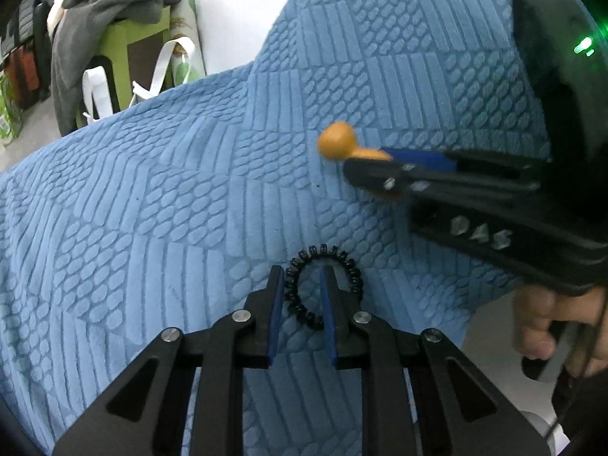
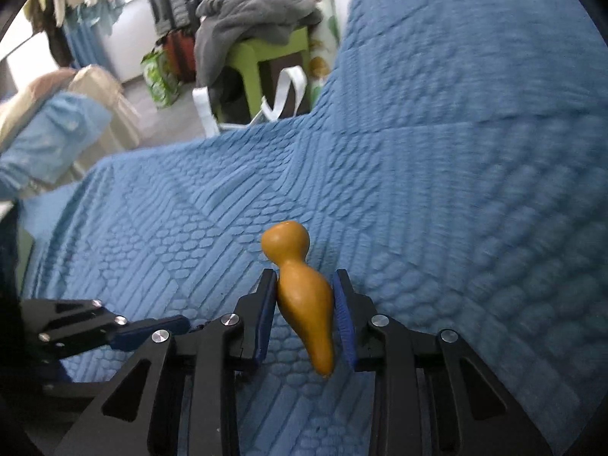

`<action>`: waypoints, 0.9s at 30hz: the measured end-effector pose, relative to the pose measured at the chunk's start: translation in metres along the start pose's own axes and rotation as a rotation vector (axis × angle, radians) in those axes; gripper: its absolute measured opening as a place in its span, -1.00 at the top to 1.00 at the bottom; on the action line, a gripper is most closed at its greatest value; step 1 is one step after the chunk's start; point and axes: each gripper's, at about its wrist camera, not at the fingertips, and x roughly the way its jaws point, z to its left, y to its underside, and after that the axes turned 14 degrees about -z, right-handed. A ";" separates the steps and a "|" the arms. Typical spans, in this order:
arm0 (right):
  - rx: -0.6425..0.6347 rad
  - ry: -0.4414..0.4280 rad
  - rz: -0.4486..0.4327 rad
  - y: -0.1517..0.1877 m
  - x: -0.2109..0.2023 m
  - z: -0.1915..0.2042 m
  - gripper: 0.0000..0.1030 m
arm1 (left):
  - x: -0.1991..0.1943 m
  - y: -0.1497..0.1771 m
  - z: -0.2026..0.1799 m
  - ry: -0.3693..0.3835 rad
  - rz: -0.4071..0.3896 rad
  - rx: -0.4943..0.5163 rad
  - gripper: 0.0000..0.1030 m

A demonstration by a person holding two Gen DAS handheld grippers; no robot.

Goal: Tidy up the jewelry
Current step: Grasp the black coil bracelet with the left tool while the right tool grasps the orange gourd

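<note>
A black spiral hair tie [image 1: 323, 250] lies flat on the blue textured bedspread [image 1: 152, 209]. My left gripper [image 1: 302, 277] is low over it and open. One blue pad stands just outside the ring's left edge and the other inside the ring, so the left arc lies between them without being pinched. My right gripper [image 2: 304, 275] is shut on an orange gourd-shaped piece [image 2: 300, 296], whose round head [image 1: 336, 138] sticks out past the fingertips. In the left wrist view the right gripper [image 1: 364, 165] hovers above and right of the hair tie.
The bedspread's edge drops to the floor at the left. Beyond it stands a green stool [image 2: 266, 53] heaped with grey clothes [image 2: 247, 7], with a white-handled bag [image 2: 288, 91] in front. A hand [image 1: 551, 326] grips the right tool. A blue sleeve [image 2: 49, 140] shows at far left.
</note>
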 end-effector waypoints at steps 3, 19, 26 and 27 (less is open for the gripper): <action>0.024 0.009 -0.013 0.002 -0.010 -0.001 0.47 | 0.005 0.003 -0.005 -0.038 0.002 0.036 0.80; 0.053 0.017 -0.038 -0.009 -0.047 0.018 0.47 | -0.032 -0.010 0.014 -0.103 -0.024 -0.085 0.85; 0.062 -0.006 -0.049 -0.007 -0.074 0.046 0.47 | -0.082 -0.018 0.027 -0.140 -0.078 -0.121 0.85; 0.065 -0.009 -0.049 -0.006 -0.077 0.049 0.47 | -0.092 -0.017 0.030 -0.142 -0.086 -0.130 0.85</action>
